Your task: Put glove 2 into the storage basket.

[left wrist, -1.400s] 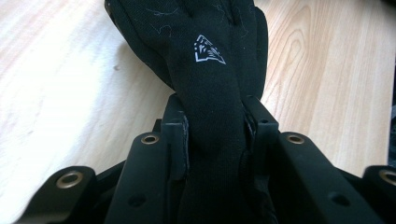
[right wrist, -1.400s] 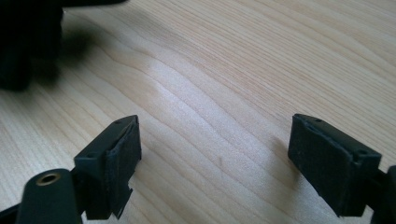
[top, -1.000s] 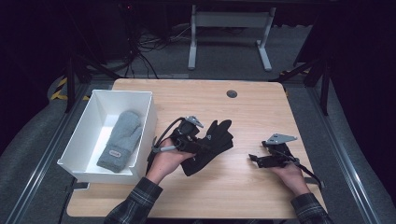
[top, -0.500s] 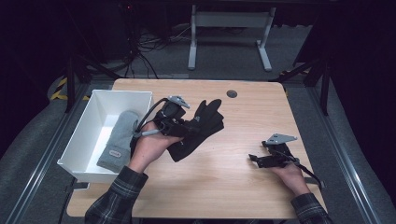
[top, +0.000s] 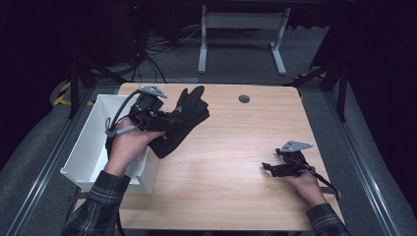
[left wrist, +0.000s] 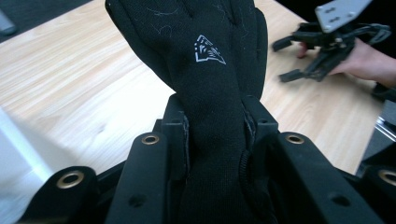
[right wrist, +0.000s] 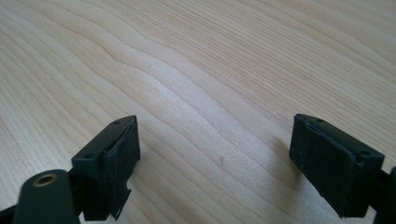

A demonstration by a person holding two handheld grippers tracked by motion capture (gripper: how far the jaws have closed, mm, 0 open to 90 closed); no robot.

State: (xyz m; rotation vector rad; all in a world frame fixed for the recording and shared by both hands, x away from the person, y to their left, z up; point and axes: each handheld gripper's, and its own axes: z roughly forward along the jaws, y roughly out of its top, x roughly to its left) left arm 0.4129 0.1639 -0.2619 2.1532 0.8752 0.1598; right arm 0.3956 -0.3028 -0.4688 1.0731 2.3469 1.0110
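Black glove [left wrist: 210, 70] (cuff hidden between jaws)

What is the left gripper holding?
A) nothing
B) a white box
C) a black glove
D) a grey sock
C: the left gripper has its jaws pressed on a black glove, lifted beside the white box in the high view.

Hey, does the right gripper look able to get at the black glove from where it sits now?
Probably not without moving: the right gripper rests open on the table, while the left gripper holds the black glove off beside the white bin.
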